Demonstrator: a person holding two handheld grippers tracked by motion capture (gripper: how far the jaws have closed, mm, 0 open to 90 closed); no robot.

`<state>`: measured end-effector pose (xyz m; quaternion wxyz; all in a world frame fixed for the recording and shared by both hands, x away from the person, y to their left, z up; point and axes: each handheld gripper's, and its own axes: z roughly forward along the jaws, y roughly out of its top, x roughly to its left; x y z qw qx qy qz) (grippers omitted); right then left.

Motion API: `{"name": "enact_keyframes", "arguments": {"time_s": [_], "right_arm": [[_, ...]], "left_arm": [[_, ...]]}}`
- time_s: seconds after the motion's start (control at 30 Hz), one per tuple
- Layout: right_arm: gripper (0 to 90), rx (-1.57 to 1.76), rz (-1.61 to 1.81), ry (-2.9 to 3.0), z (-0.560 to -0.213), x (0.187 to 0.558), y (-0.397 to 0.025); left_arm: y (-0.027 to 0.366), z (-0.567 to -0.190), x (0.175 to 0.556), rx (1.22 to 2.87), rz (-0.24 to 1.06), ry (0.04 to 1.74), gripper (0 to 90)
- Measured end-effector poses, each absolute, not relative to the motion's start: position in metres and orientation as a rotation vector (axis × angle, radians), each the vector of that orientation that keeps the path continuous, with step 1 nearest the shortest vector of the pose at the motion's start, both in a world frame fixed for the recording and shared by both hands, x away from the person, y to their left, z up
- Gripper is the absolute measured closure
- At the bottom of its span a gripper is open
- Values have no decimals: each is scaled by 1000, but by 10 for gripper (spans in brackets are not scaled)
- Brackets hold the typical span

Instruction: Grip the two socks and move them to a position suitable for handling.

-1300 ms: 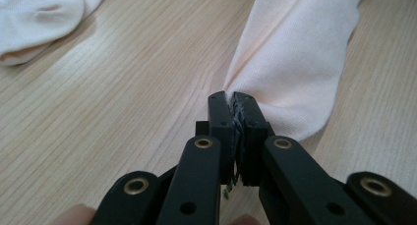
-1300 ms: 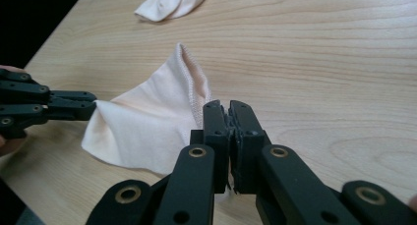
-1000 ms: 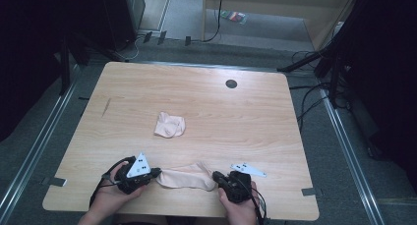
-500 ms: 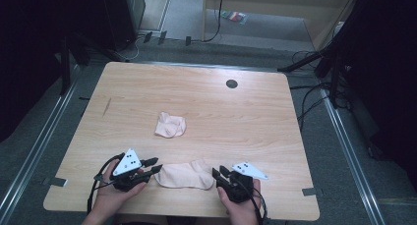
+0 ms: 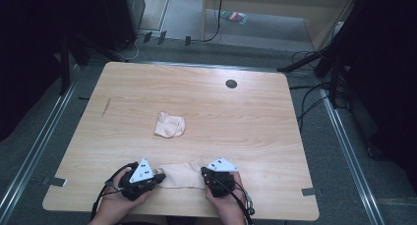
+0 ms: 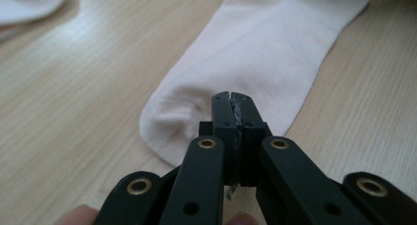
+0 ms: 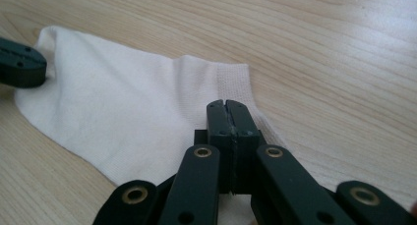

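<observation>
— Largest first? Broad rectangular light-wood table (image 5: 275,131), filling the middle of the high view. Near its lower edge, a flat pale pink fabric sock (image 5: 183,176), stretched sideways between both tools. Above it, at frame centre, a crumpled pale pink fabric sock (image 5: 169,125), well apart from either tool.

— And the tongs? Black two-jaw left gripper (image 6: 231,99) at lower centre of the left gripper view: jaws pressed together, no gap between them, pinching the rounded toe end of the flat sock. Black two-jaw right gripper (image 7: 227,107) at lower centre of the right gripper view: likewise pressed tight, pinching the ribbed cuff end.

— Anything cut off or hard to read? Plenty. Fabric inside each pinch hidden behind the jaws. Sock's far end cut by the top edge of the left gripper view; crumpled sock a mere white sliver at upper left there. Left gripper's jaw tip cut by the left edge of the right gripper view. Forearms cropped at the bottom of the high view. Small dark round spot (image 5: 231,83) at the table's upper right, too small to make out.
</observation>
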<state>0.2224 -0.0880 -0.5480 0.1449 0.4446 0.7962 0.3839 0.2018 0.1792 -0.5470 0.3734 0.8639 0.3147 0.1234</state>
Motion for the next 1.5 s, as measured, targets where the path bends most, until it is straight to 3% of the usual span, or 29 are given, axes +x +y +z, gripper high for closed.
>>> {"name": "enact_keyframes", "arguments": {"time_s": [0.37, 0.43, 0.6, 0.63, 0.73, 0.83, 1.03, 1.5], "right_arm": [[900, 1311, 1078, 2274, -547, 224, -95], [873, 1313, 1116, 2268, -546, 222, -96], [640, 1244, 1248, 2226, -528, 216, -98], [594, 1225, 1262, 2207, -522, 217, -96], [532, 1213, 1304, 2184, -508, 221, -92], [496, 1235, 1323, 2178, -498, 231, -84], [477, 1286, 1256, 2167, -496, 267, -52], [403, 1387, 1052, 2232, -519, 351, 17]], "left_arm": [[189, -548, 202, 2146, 188, 831, 884], [194, -545, 203, 2077, 195, 839, 824], [215, -540, 208, 1910, 325, 914, 677], [219, -541, 209, 1871, 336, 938, 600], [237, -543, 217, 1715, 363, 1034, 458], [248, -546, 222, 1684, 403, 1100, 401], [261, -548, 224, 1646, 491, 1195, 389], [260, -551, 225, 1616, 509, 1211, 369]]}}
